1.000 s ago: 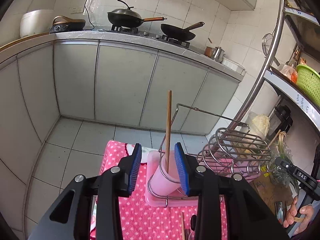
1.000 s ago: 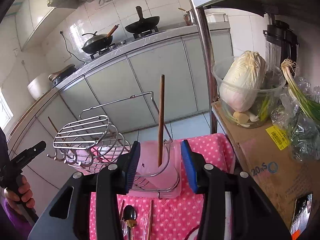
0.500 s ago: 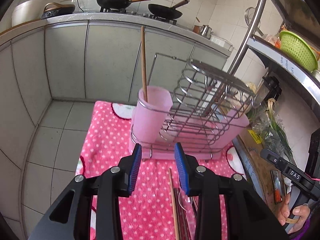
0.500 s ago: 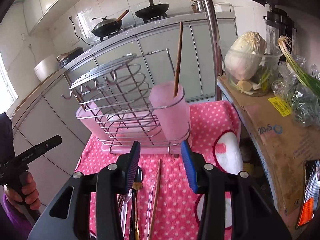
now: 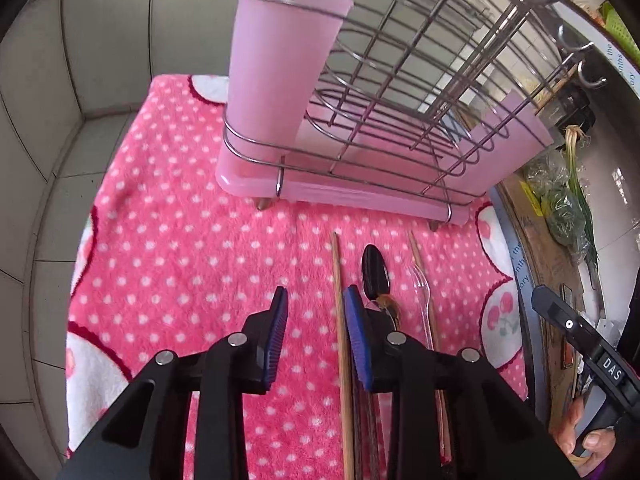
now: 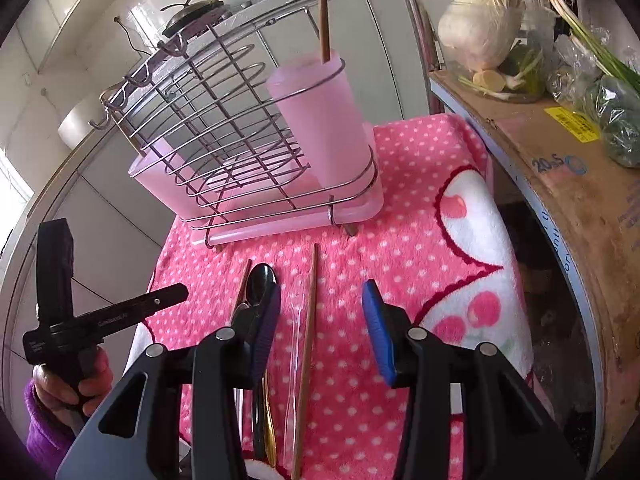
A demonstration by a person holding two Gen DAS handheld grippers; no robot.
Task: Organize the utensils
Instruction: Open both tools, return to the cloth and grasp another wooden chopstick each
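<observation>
A pink cup (image 5: pixel 276 68) (image 6: pixel 324 120) stands in a wire rack (image 5: pixel 400 92) (image 6: pixel 224 120) on a pink tray, with one wooden chopstick (image 6: pixel 323 12) upright in it. On the pink dotted cloth (image 5: pixel 180 248) lie a wooden chopstick (image 5: pixel 340 320) (image 6: pixel 308 320), a black spoon (image 5: pixel 374 272) (image 6: pixel 260 280), a clear plastic fork (image 5: pixel 422 296) (image 6: pixel 294 340) and another chopstick (image 5: pixel 420 256) (image 6: pixel 242 284). My left gripper (image 5: pixel 314 300) is open and empty just above the cloth, left of the near chopstick. My right gripper (image 6: pixel 320 296) is open and empty, with the chopstick and fork between its fingers.
A cardboard box (image 6: pixel 560 168) with a cabbage (image 6: pixel 480 28) in a bowl and greens sits to the right. A steel shelf post (image 6: pixel 416 20) rises behind the rack. Grey cabinets (image 5: pixel 120 32) and tiled floor lie beyond the cloth's far edge.
Both grippers have dropped from the top of the rack down toward the utensils lying on the cloth. Both stay open and empty.
</observation>
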